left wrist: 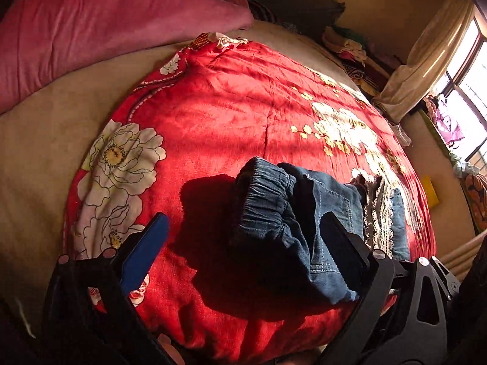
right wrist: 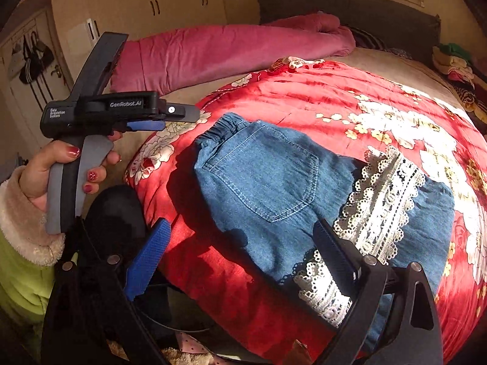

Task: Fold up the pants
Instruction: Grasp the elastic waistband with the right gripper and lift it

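Small blue denim pants (right wrist: 268, 182) with an elastic waistband, a back pocket and white lace trim (right wrist: 380, 213) lie folded on a red floral quilt (right wrist: 319, 97). They also show in the left wrist view (left wrist: 289, 222), waistband end nearest. My left gripper (left wrist: 243, 240) is open and empty, hovering just above the pants' waistband end. It also appears in the right wrist view (right wrist: 182, 118), held up in a hand at the left. My right gripper (right wrist: 240, 243) is open and empty, just above the pants' near edge, its right finger over the lace.
A pink duvet (left wrist: 106, 30) lies rolled along the far side of the beige bed (left wrist: 36, 152). Piled clothes (right wrist: 453, 64) sit at the bed's far right corner. A curtain and window (left wrist: 456, 76) are at the right. Wardrobe doors (right wrist: 152, 6) stand behind.
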`<state>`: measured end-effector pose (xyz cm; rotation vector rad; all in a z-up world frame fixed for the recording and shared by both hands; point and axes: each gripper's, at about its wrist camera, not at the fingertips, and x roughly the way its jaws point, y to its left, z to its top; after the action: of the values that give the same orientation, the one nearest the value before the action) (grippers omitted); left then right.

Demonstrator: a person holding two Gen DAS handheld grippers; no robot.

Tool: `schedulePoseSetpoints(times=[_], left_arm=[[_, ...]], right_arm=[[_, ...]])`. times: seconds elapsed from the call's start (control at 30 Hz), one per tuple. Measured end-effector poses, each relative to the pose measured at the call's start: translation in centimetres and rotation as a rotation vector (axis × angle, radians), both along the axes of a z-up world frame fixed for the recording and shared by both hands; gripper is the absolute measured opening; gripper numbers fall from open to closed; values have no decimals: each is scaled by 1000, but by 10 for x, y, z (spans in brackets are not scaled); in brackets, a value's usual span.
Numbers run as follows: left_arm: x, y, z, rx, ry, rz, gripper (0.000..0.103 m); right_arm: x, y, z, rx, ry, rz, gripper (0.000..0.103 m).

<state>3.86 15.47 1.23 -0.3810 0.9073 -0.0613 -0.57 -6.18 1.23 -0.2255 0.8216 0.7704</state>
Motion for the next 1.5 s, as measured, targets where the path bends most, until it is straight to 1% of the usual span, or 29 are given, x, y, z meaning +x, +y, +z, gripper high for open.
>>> schedulePoseSetpoints(times=[0.17,0.3,0.37,0.4,0.47,0.5,0.53,0.57,0.6,0.63,0.67,0.7,0.73,0.77,0.8,0.83,0.9,0.97,1.03,1.17,1.27,1.33,1.4,1.47,1.5], left_arm=[[26,6,-30,-107,72,-32,93],[44,10,-45,-149,110,-43,93],[50,11,-46,-166,104,-62,93],[53,11,-47,-175,105,-67,93],[58,12,-48,-191,108,-79,93],[61,11,-48,-202,109,-88,89],[63,10,-49,-205,114,-99,81],[65,10,-50,-205,118,-105,77],[67,8,-51,-211,118,-115,70],[68,7,-52,-221,121,-128,63],[69,6,-53,-237,124,-138,59],[70,4,-54,-253,131,-151,51],[71,2,-55,-249,138,-153,51],[72,0,-56,-241,143,-151,51],[72,-1,-57,-238,145,-150,50],[73,0,-56,-240,147,-142,45],[73,2,-52,-276,144,-131,42],[73,-1,-42,-304,128,-138,39],[73,-11,-28,-303,104,-155,35],[78,-43,1,-284,66,-208,35],[85,-75,15,-274,57,-258,35],[91,-100,20,-265,61,-294,35],[97,-127,22,-256,69,-330,35],[104,-154,21,-244,84,-364,35],[106,-167,20,-230,90,-382,35]], right_arm=[[-4,35,-18,-72,-56,48,94],[-2,58,-36,-138,-104,55,92],[1,69,-45,-175,-141,57,88],[2,74,-50,-199,-155,60,82],[3,84,-60,-249,-187,72,80],[3,88,-65,-273,-205,71,80],[4,91,-70,-297,-222,66,78],[6,95,-74,-317,-238,59,76],[8,96,-77,-332,-254,51,73],[10,98,-79,-348,-269,43,67],[12,98,-80,-354,-275,37,63],[16,97,-80,-352,-276,25,53],[20,94,-80,-345,-271,10,39],[23,89,-77,-323,-256,-2,34],[27,83,-73,-288,-239,-16,25],[30,76,-68,-241,-213,-25,19],[34,61,-58,-145,-154,-49,16],[36,46,-48,-58,-116,-77,15],[38,29,-39,26,-80,-112,15],[39,-11,-22,169,-39,-209,15],[40,-48,-16,259,-1,-296,15],[32,-73,-14,305,9,-351,15],[35,-94,-11,325,8,-405,15],[32,-111,-15,352,33,-444,15],[32,-118,-17,350,50,-451,15]])
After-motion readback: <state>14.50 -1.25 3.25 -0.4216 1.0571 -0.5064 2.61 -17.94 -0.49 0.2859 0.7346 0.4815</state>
